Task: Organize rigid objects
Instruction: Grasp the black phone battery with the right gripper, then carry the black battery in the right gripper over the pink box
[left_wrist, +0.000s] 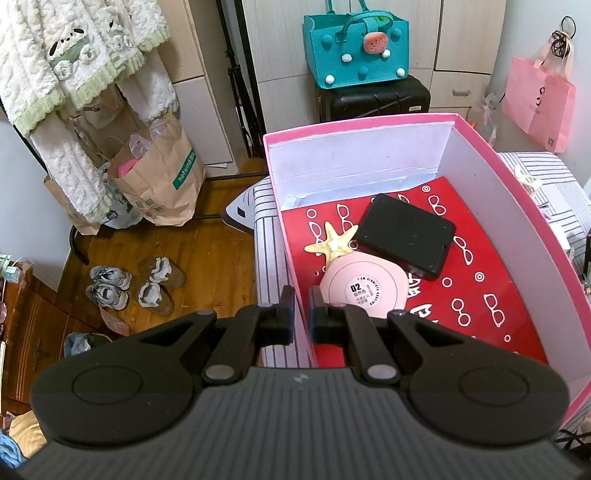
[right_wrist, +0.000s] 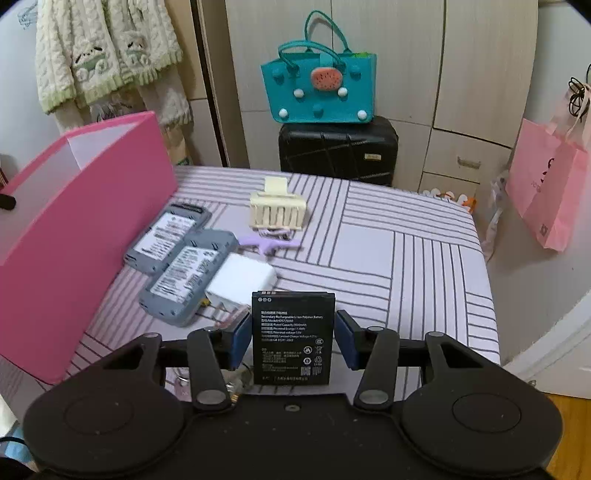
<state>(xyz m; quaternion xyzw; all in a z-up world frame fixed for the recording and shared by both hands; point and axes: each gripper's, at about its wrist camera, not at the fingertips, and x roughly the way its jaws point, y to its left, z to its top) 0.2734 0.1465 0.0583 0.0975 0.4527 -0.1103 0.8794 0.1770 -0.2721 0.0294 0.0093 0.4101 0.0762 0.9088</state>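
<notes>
On a striped bed (right_wrist: 369, 236), we steady the pink box (left_wrist: 517, 206), our left gripper (left_wrist: 303, 317) clenched on its near wall; a black case (left_wrist: 406, 236), pink compact (left_wrist: 364, 291) and starfish (left_wrist: 334, 240) already lie inside. Two grey batteries (right_wrist: 177, 258), a white charger (right_wrist: 242, 280), a cream clip (right_wrist: 277, 210) and a purple piece (right_wrist: 269, 243) wait outside. Our right gripper (right_wrist: 293, 339), jaws released, brackets a black battery (right_wrist: 293, 338).
</notes>
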